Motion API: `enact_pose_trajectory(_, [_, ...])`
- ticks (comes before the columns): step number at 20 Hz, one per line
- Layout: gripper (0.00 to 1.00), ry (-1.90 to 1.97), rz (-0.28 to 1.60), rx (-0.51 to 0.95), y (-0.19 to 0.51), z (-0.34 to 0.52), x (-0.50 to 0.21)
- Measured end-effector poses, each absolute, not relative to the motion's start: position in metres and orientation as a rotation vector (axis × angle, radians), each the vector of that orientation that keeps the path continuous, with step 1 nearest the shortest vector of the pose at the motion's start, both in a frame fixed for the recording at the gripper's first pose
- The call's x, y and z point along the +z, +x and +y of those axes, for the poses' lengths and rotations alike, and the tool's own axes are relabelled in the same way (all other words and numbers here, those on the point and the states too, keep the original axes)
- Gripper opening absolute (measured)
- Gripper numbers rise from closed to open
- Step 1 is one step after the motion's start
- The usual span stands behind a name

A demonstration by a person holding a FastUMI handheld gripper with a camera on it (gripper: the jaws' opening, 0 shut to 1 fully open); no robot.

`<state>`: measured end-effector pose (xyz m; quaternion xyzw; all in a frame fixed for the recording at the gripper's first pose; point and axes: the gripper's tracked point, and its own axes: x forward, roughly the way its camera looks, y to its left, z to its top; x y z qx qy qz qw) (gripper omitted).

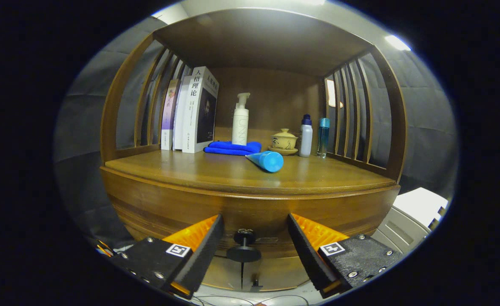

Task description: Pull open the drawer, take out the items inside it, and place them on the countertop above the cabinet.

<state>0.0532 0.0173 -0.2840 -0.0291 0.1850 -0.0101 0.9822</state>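
- One wooden cabinet (pixel 250 204) fills the booth, its tabletop (pixel 216 170) curved at the front edge, with slatted sides and a wooden roof above; grey padded walls stand behind it.
- Three books (pixel 192 112) stand upright at the left rear of the tabletop.
- A folded blue cloth (pixel 233 148) lies beside the books, and a white pump bottle (pixel 240 121) stands upright at its rear edge.
- A blue tube (pixel 267 161) lies on its side in front of the cloth, cap end toward the camera.
- To the right stand a lidded ceramic cup on a saucer (pixel 284 140), a white bottle with a dark cap (pixel 305 136) and a slim blue bottle (pixel 323 137), close together.
- A pale box-like object (pixel 411 216) sits beside the cabinet, low on the right.
- The drawer front (pixel 250 214) is closed, below the tabletop edge.
- Its dark round knob (pixel 244 246) sits between the fingers (pixel 254 248), which are spread wide apart and touch neither the knob nor the wood.
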Motion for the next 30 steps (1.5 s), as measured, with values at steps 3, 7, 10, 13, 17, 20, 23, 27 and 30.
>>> enact_pose_trajectory(3, [0.94, -0.104, 0.392, 0.010, 0.051, 0.018, -0.282])
enact_pose_trajectory(7, [0.95, -0.131, 0.393, 0.078, 0.031, 0.024, -0.267])
enact_pose_trajectory(10, [0.95, -0.115, 0.393, 0.088, 0.004, 0.024, -0.253])
enact_pose_trajectory(13, [0.95, -0.126, 0.359, 0.099, -0.008, 0.015, -0.217])
enact_pose_trajectory(17, [0.95, -0.059, 0.276, 0.115, 0.000, 0.010, -0.147])
enact_pose_trajectory(20, [0.95, -0.087, 0.197, 0.102, 0.016, -0.005, -0.084])
enact_pose_trajectory(23, [0.95, -0.172, 0.168, 0.065, 0.017, -0.018, -0.040])
enact_pose_trajectory(27, [0.95, -0.146, 0.214, 0.059, 0.013, -0.012, -0.031])
enact_pose_trajectory(30, [0.95, -0.141, 0.233, 0.043, 0.003, -0.017, -0.038])
